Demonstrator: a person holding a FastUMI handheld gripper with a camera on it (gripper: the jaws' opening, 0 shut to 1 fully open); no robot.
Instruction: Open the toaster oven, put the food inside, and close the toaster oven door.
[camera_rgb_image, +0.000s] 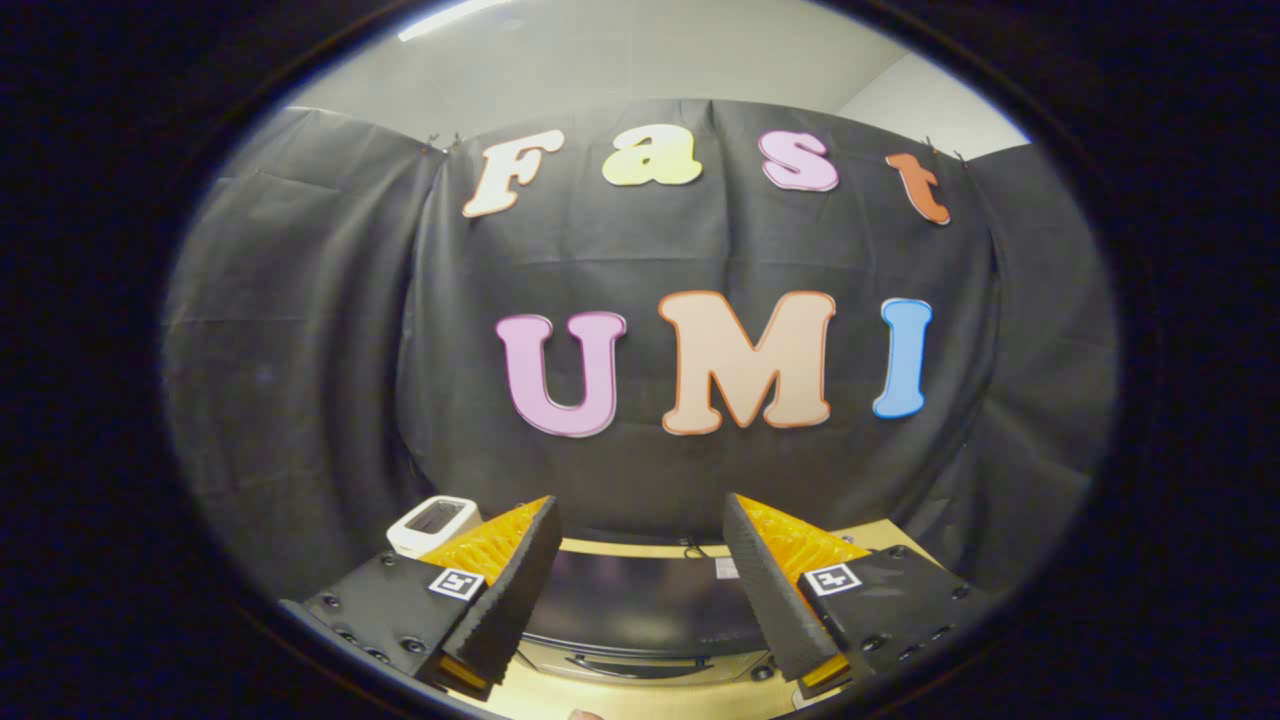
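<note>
My gripper (640, 520) is open, its two fingers spread wide with nothing between them. Below and just beyond the fingers sits the toaster oven (640, 600), seen from above: a dark flat top and a pale front edge with the door handle (640, 665) along it. The door looks closed. The gripper is held above the oven and is not touching it. I cannot see any food from here.
A small white toaster-like appliance (432, 522) stands beyond the left finger on the wooden table (640, 700). The black cloth wall (300, 350) closes off the back of the booth right behind the oven.
</note>
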